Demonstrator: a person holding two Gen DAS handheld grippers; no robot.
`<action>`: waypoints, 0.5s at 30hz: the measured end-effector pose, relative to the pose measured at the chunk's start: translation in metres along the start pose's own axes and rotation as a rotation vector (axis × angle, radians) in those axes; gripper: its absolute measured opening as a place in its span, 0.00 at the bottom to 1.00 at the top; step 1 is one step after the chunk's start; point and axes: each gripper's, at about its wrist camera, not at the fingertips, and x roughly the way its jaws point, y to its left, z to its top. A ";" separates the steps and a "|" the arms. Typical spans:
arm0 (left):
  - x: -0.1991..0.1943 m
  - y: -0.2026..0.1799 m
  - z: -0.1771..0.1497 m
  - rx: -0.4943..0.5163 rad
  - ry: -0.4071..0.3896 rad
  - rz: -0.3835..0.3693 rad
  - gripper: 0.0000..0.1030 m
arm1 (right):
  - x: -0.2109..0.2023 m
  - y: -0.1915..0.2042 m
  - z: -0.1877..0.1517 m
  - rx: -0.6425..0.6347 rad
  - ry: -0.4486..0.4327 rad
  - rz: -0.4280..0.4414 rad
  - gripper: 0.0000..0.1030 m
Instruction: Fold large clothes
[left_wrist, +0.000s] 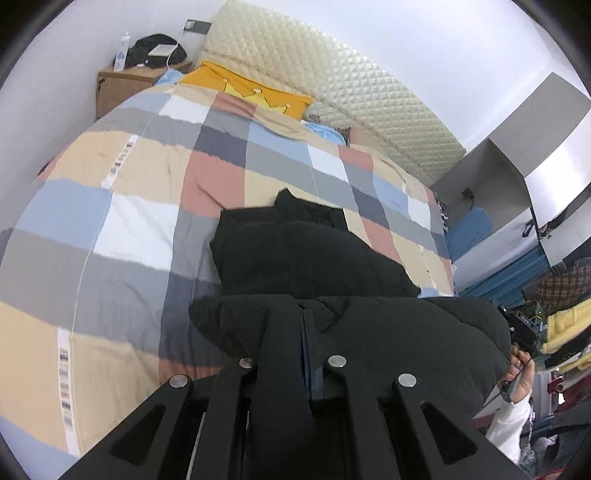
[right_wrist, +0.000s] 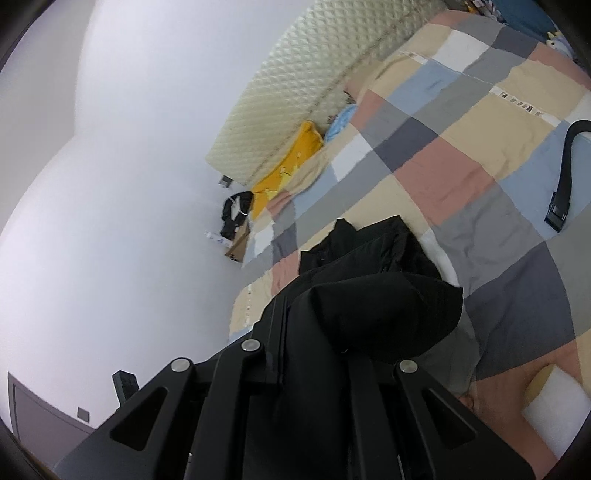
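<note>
left gripper (left_wrist: 303, 314): fingers pressed together, pinching the near edge of the black padded jacket (left_wrist: 314, 254) | right gripper (right_wrist: 314, 295): closed on the same jacket's bunched fabric | jacket: part lifted, rest lying on the checked quilt (left_wrist: 129, 206) of the bed | yellow pillow (left_wrist: 255, 92) by the quilted headboard (left_wrist: 332, 81)

Checked quilt (left_wrist: 147, 206), yellow pillow (left_wrist: 255, 92), quilted headboard (left_wrist: 332, 85), wooden nightstand (left_wrist: 122, 85), black strap (right_wrist: 563, 177)
</note>
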 end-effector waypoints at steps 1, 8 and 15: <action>0.003 0.000 0.003 -0.002 -0.005 0.003 0.08 | 0.004 0.000 0.005 0.006 0.003 -0.010 0.08; 0.036 -0.010 0.050 0.004 -0.123 0.086 0.09 | 0.050 -0.011 0.053 0.079 -0.020 -0.067 0.08; 0.094 -0.011 0.107 -0.042 -0.137 0.187 0.09 | 0.107 -0.022 0.096 0.170 -0.055 -0.169 0.08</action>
